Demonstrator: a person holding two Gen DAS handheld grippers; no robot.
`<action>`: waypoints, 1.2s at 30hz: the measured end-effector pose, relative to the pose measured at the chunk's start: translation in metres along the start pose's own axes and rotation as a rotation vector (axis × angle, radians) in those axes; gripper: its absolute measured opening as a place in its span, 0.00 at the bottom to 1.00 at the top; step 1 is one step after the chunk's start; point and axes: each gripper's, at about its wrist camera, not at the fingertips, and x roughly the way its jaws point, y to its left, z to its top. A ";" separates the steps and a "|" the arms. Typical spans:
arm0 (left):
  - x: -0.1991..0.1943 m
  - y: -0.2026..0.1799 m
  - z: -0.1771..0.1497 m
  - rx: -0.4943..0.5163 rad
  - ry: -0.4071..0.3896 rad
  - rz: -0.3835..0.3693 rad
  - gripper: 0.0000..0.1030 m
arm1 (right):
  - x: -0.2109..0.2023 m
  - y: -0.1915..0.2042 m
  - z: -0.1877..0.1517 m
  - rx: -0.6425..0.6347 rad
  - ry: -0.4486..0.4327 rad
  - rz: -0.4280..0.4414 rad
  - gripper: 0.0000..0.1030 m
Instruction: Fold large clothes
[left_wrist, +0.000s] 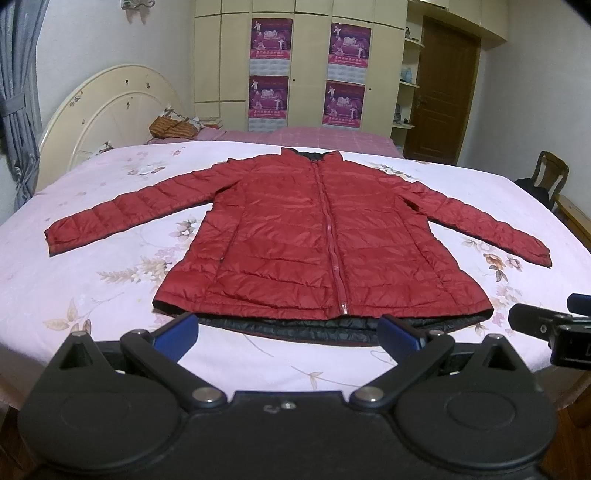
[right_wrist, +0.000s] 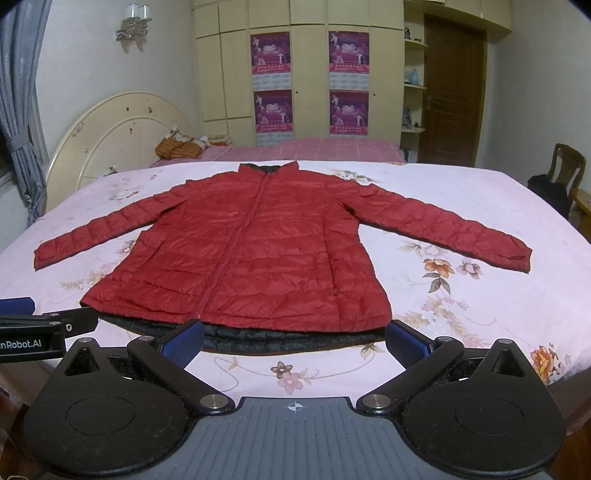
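Your left gripper (left_wrist: 286, 334) sat wide open, empty, just short of hem, nearer left sleeve (left_wrist: 122, 210)
Red jacket (left_wrist: 317, 240) lay flat, zipped, on bed (left_wrist: 74, 280); long axis ran away from you, collar far, hem near, sleeves angled out both sides
Your right gripper (right_wrist: 293, 338) gaped equally wide, held nothing, nearer right sleeve (right_wrist: 454, 229)
Likely first fold: each gripper takes its own-side sleeve inward

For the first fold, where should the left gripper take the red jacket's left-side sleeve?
At the cuff, coming in from the bed's open left side. The sleeve lies flat and outstretched, its end free on the sheet, so the open left gripper could pinch the edge.
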 end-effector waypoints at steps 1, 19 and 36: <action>0.000 0.000 0.000 0.000 0.000 0.001 1.00 | 0.000 0.000 0.000 0.000 0.000 0.000 1.00; -0.001 0.002 0.001 -0.004 -0.003 0.001 1.00 | -0.001 0.000 0.003 0.001 -0.001 0.001 1.00; -0.002 0.004 0.000 -0.006 -0.003 0.002 1.00 | -0.002 0.001 0.004 -0.002 -0.003 0.000 1.00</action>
